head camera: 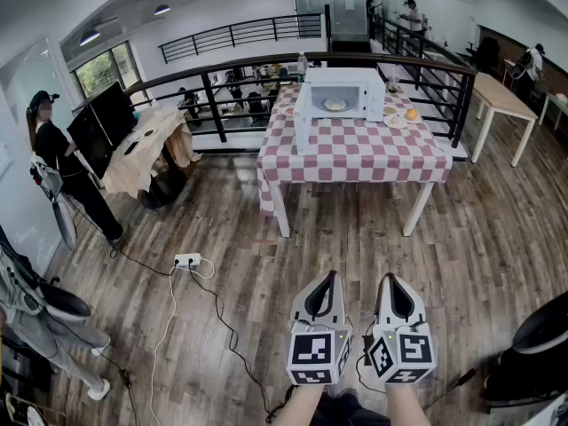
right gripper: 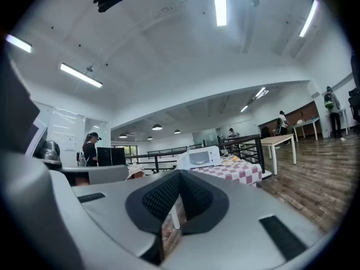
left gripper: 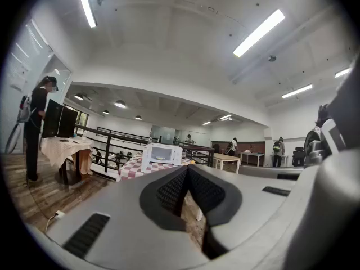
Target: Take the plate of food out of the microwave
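A white microwave stands with its door swung open on a red-and-white checked table across the room. Inside it lies a plate of food. The microwave also shows small in the left gripper view and in the right gripper view. Both grippers hang low over the wooden floor, far short of the table. My left gripper is shut with nothing in it. My right gripper is shut and empty too.
Small plates and an orange sit right of the microwave. A black railing runs behind the table. A power strip with cables lies on the floor to the left. A person stands by a desk with monitors.
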Motion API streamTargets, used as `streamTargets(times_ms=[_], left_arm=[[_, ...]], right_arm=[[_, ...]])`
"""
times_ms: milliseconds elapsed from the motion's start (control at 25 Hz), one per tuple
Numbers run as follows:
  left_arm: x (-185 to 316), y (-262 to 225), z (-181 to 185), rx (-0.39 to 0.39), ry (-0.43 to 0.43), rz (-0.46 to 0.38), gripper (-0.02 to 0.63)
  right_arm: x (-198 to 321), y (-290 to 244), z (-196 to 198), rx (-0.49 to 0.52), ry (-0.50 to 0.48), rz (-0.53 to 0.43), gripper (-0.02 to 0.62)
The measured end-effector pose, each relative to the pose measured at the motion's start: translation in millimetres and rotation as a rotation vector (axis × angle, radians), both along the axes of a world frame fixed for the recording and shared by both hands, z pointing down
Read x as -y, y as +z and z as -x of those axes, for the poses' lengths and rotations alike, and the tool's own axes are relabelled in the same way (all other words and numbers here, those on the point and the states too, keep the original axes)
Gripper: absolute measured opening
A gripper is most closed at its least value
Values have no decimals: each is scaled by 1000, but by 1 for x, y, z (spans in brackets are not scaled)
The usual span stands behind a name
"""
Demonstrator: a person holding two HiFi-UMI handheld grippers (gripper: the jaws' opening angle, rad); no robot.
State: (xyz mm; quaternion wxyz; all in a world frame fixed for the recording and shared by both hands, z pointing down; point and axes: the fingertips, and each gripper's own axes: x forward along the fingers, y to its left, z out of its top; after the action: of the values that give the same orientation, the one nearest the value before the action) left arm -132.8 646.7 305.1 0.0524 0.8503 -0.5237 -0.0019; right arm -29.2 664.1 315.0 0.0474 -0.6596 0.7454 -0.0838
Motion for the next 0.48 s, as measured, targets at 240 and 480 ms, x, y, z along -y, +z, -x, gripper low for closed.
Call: streamTargets(times_ms=[240,480], left_arm=[[1,-1,-3,4,7,4,14],[3,3,-5,14,-1,4,14]], right_arm=[[2,1,0,6,-1,10,-9],[3,6,-3,19,-8,17,-9]])
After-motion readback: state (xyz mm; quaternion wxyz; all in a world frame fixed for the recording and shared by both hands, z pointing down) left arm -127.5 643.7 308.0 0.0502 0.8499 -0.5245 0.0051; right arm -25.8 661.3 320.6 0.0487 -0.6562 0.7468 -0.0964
